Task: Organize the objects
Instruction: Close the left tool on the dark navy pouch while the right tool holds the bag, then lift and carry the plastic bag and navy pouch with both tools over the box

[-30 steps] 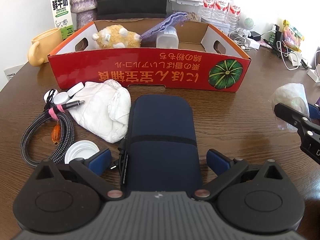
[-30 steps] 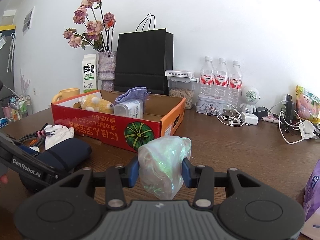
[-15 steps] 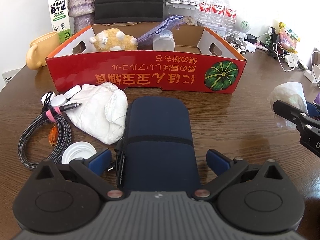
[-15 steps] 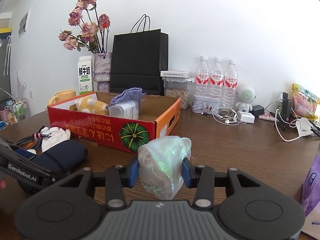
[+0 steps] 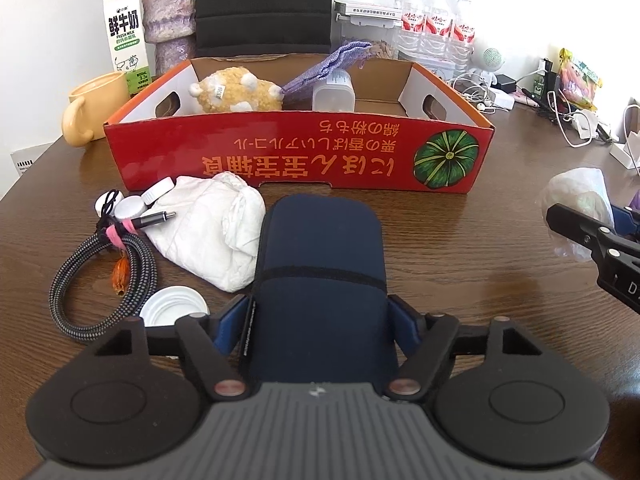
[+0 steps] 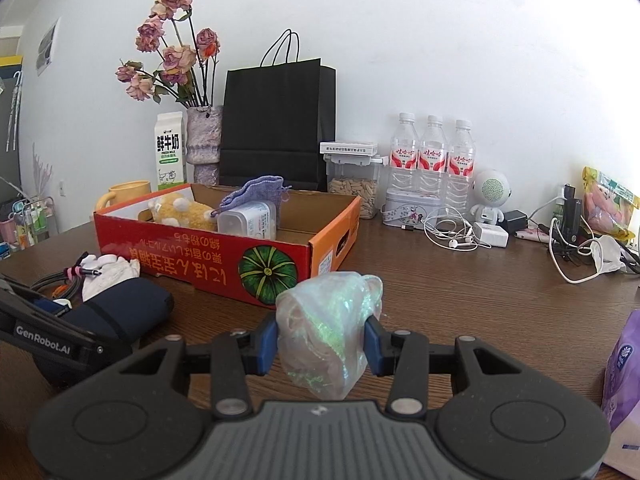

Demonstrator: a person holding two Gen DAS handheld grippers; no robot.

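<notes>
My left gripper point(image 5: 318, 330) is shut on a dark blue soft pouch point(image 5: 320, 264) that lies on the wooden table in front of the red cardboard box point(image 5: 296, 156). My right gripper point(image 6: 320, 342) is shut on a shimmery clear plastic bag point(image 6: 326, 328), held above the table right of the box point(image 6: 224, 252); the bag also shows in the left wrist view point(image 5: 576, 200). The box holds a yellow plush toy point(image 5: 234, 90), a purple knit pouch point(image 5: 328, 62) and a clear plastic container point(image 5: 334, 94).
Left of the blue pouch lie a white crumpled cloth point(image 5: 210, 226), a braided cable coil point(image 5: 104, 276), a white lid point(image 5: 172, 306) and small white caps point(image 5: 158, 192). Behind the box stand a yellow mug point(image 5: 94, 106), milk carton point(image 5: 126, 38), vase, black bag point(image 6: 278, 124), water bottles point(image 6: 434, 156) and tangled chargers point(image 6: 568, 236).
My left gripper's fingers have closed in onto the sides of the blue pouch. My right gripper still holds the bag and has drifted a little back from the box.
</notes>
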